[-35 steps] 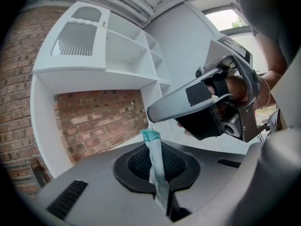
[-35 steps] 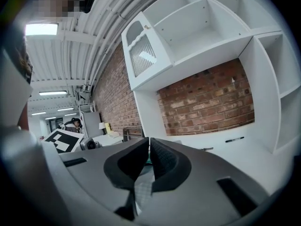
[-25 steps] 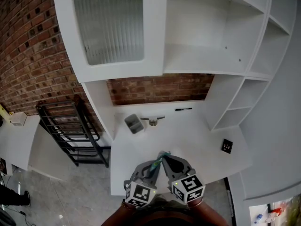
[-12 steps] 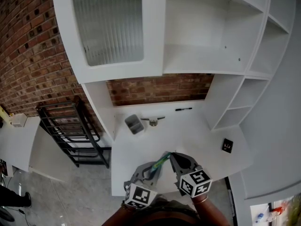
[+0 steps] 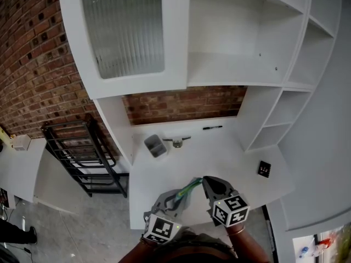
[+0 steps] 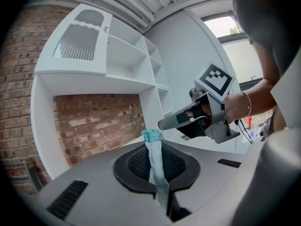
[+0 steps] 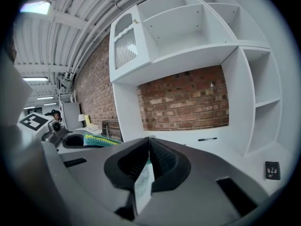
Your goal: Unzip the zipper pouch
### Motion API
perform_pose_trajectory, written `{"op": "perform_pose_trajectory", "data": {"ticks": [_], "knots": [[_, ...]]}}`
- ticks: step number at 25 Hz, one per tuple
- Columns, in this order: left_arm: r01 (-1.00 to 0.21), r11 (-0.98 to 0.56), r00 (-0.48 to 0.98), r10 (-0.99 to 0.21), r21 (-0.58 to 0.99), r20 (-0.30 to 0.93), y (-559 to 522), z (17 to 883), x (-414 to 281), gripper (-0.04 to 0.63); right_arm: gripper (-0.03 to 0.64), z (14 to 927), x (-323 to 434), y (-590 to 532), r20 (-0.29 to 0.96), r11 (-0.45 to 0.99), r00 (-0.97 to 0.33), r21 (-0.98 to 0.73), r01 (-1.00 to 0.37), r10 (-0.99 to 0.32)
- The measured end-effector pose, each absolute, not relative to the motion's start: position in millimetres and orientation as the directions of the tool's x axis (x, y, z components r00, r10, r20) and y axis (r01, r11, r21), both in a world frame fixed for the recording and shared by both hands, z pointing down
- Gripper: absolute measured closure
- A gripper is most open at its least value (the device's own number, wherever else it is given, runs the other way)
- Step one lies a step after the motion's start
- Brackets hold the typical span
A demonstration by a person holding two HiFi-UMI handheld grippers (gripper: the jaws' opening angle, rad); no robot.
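left gripper (image 5: 176, 197): clenched on the teal end of the zipper pouch (image 5: 186, 190), at 6 o'clock.
zipper pouch: over the near edge of the white table (image 5: 219, 152), slanting toward 2 o'clock.
right gripper (image 5: 206, 182): clamped on the pouch's pale strip.
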State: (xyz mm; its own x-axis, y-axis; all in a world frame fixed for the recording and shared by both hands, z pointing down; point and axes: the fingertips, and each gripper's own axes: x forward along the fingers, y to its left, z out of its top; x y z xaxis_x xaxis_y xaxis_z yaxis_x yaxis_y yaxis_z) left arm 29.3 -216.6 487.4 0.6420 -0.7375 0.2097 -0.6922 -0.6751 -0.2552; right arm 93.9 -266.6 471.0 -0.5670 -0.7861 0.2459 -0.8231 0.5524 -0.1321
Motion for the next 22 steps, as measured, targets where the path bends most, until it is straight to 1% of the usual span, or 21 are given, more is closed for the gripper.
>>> {"op": "perform_pose_trajectory", "data": {"ticks": [6,22], "knots": [[-0.695,-0.673,0.640,-0.739,-0.252,0.210,-218,486,25,0.591,0.614,477,107,-274,0.263,0.523,-0.535,-0.119,-0.844,-0.803],[-0.704,-0.669,0.633,-0.743,-0.238,0.217,-223,489,14,0.591,0.614,485,123,-287,0.278,0.488,-0.501,-0.118,-0.865,-0.820]]}}
